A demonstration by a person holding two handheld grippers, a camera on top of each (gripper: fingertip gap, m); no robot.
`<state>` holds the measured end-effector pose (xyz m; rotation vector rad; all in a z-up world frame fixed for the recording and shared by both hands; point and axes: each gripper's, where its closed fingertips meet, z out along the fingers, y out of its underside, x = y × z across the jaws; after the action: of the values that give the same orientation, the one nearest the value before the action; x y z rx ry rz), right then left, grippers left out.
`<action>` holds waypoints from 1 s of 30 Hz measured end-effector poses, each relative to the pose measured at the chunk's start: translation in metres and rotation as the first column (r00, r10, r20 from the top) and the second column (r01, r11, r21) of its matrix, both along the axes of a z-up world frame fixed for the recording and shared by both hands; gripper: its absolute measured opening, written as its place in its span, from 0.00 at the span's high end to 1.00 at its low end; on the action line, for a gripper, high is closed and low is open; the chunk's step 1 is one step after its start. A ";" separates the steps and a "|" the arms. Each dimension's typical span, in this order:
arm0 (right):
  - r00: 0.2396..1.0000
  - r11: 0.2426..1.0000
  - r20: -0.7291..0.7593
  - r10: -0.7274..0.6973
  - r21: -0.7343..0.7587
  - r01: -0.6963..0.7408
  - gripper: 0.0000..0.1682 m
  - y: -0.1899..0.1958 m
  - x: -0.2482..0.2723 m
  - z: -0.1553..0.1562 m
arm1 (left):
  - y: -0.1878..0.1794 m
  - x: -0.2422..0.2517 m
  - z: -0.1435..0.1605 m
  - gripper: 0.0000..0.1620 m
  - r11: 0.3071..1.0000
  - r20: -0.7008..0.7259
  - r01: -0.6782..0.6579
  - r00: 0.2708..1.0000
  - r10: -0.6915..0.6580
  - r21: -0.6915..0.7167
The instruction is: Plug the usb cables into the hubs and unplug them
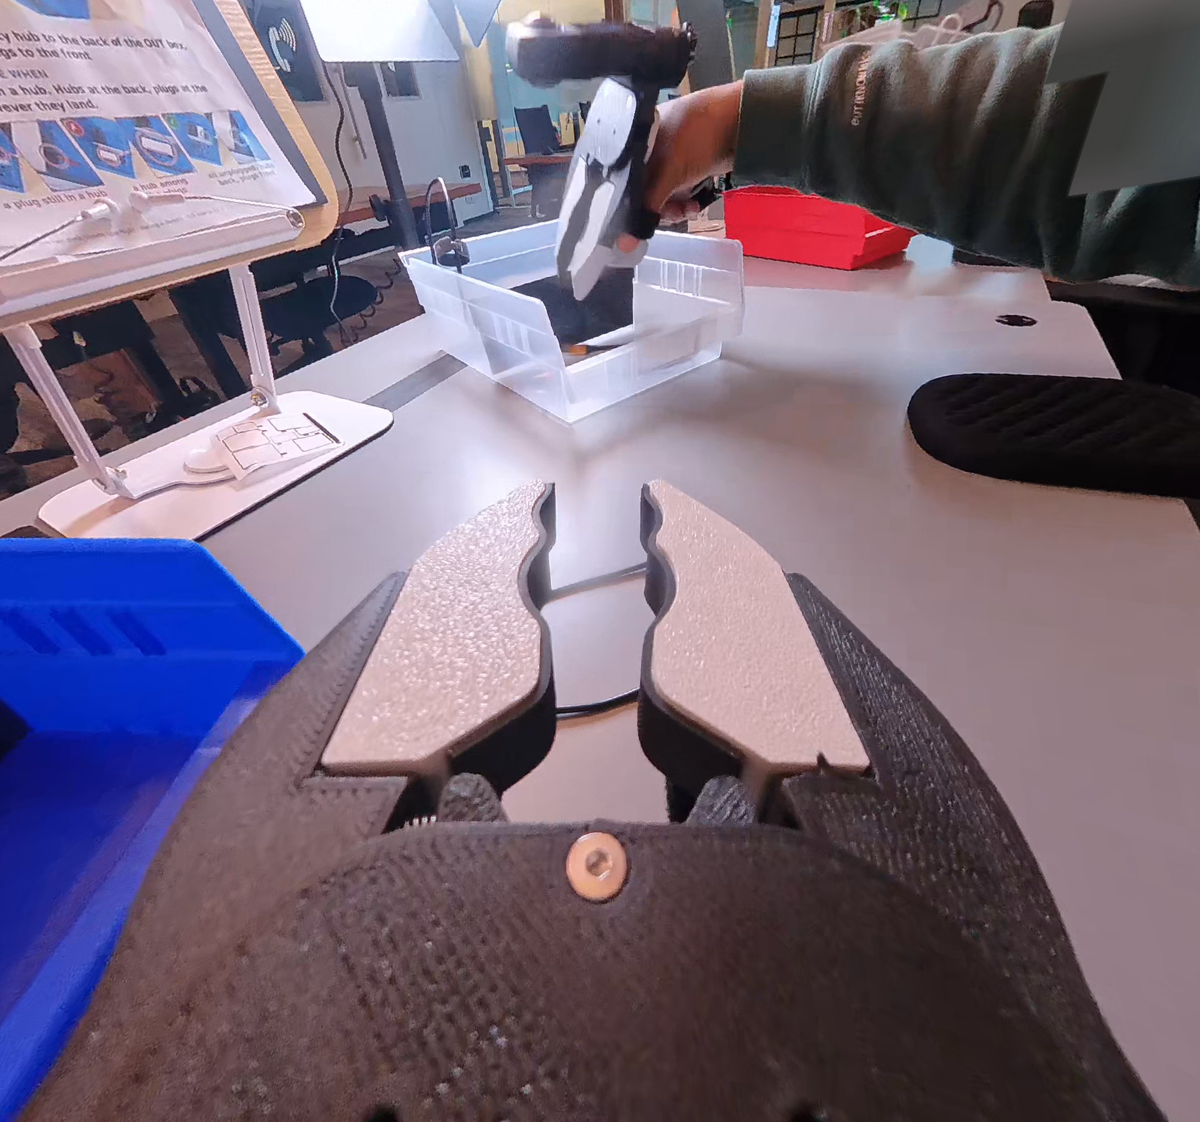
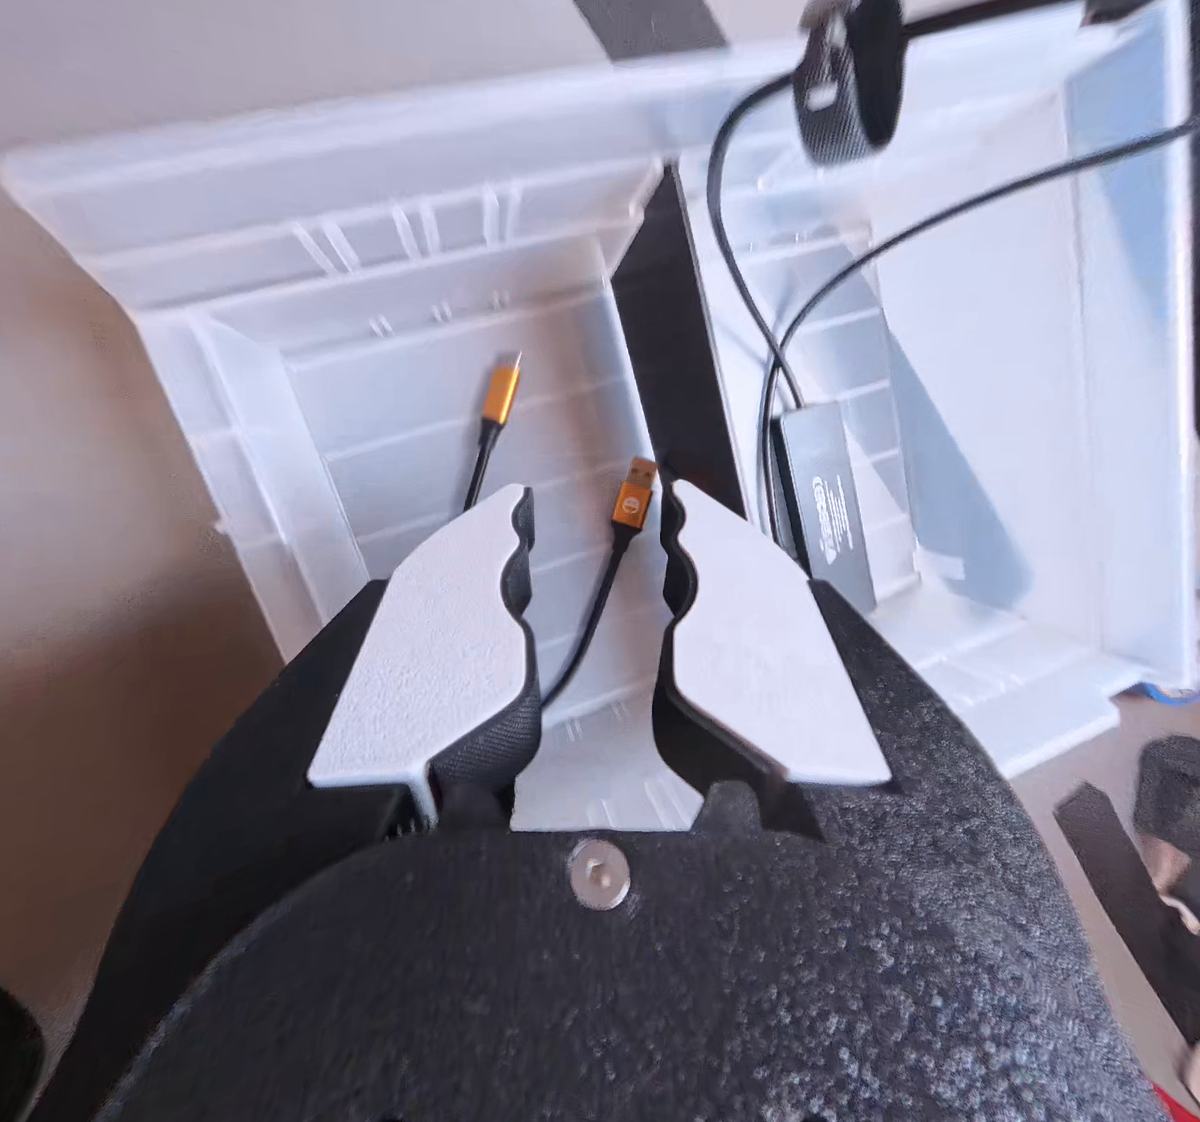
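The orange-shelled USB-A plug on a black braided cable [image 2: 628, 502] lies on the floor of the clear plastic bin [image 2: 389, 136], in the compartment left of the bin's dark upright divider [image 2: 656, 324] and close beside it. A second orange plug with a slimmer tip [image 2: 503, 388] lies in the same compartment, farther from the divider. Across the divider, the flat black rectangular hub [image 2: 828, 500] rests against the bin's floor with thin black leads rising from it.

The right gripper [image 2: 597, 500] hangs over the USB-A plug, its fingers parted and holding nothing, the cable running between them. This looks like the pick-up stage before plugging in. The next move likely calls for lowering, squaring the fingers on the plug's orange shell, and closing without nudging it against the divider.

Well apart from the bin, the left gripper [image 1: 597, 493] hovers over the grey table [image 1: 844, 506], fingers spread and empty, beside a blue plastic bin [image 1: 130, 636].
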<state>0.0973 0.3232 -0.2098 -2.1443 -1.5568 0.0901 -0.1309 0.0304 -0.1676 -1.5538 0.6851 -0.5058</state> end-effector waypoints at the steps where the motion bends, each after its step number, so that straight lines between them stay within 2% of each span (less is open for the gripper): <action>1: 0.998 1.000 -0.063 0.000 0.005 0.000 0.77 -0.001 -0.010 0.009 | 0.001 -0.001 -0.002 0.85 1.000 -0.001 0.001 1.000 -0.001 -0.005; 5: 0.957 0.995 -0.289 0.038 0.094 -0.011 0.75 -0.009 -0.035 0.054 | 0.005 -0.004 -0.009 0.85 1.000 -0.010 -0.002 1.000 0.002 -0.031; 7: 0.924 0.993 -0.372 0.089 0.106 -0.053 0.76 -0.036 -0.051 0.070 | 0.008 -0.007 -0.013 0.84 0.999 -0.025 -0.012 1.000 0.011 -0.045; 9: 0.891 0.983 -0.418 0.181 0.099 -0.153 0.78 -0.081 -0.075 0.073 | 0.010 -0.009 -0.015 0.84 0.999 -0.034 -0.018 0.999 0.017 -0.049; 11: 0.873 0.962 -0.406 0.271 0.073 -0.265 0.78 -0.132 -0.101 0.057 | 0.011 -0.010 -0.016 0.84 0.998 -0.034 -0.019 0.999 0.017 -0.054; 14: 0.882 0.923 -0.337 0.330 -0.080 -0.376 0.77 -0.203 -0.129 0.000 | 0.011 -0.010 -0.018 0.84 0.998 -0.054 -0.023 0.998 0.020 -0.051; 17: 0.900 0.895 -0.246 0.360 -0.180 -0.407 0.75 -0.242 -0.138 -0.052 | 0.010 -0.010 -0.018 0.84 0.999 -0.078 -0.032 0.997 0.029 -0.035; 20: 0.911 0.893 -0.198 0.361 -0.208 -0.399 0.82 -0.253 -0.138 -0.074 | 0.009 -0.009 -0.015 0.84 0.999 -0.074 -0.032 0.997 0.030 -0.030; 22: 0.909 0.900 -0.155 0.386 -0.155 -0.408 0.93 -0.249 -0.136 -0.075 | 0.008 -0.009 -0.014 0.84 0.999 -0.075 -0.031 0.997 0.029 -0.027; 25: 0.895 0.888 -0.090 0.438 -0.111 -0.446 0.93 -0.247 -0.130 -0.073 | 0.007 -0.007 -0.014 0.84 0.999 -0.079 -0.025 0.997 0.023 -0.024; 27: 0.886 0.887 -0.113 0.450 -0.061 -0.458 0.93 -0.242 -0.128 -0.054 | 0.006 -0.007 -0.013 0.84 1.000 -0.088 -0.026 0.996 0.024 -0.017; 30: 0.897 0.911 -0.162 0.412 0.058 -0.408 0.94 -0.215 -0.115 0.003 | 0.006 -0.007 -0.011 0.85 1.000 -0.089 -0.031 0.996 0.030 -0.004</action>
<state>-0.0176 0.1082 -0.2067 -1.7061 -1.8689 0.3853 -0.1378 0.0360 -0.1786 -1.5971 0.7271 -0.4185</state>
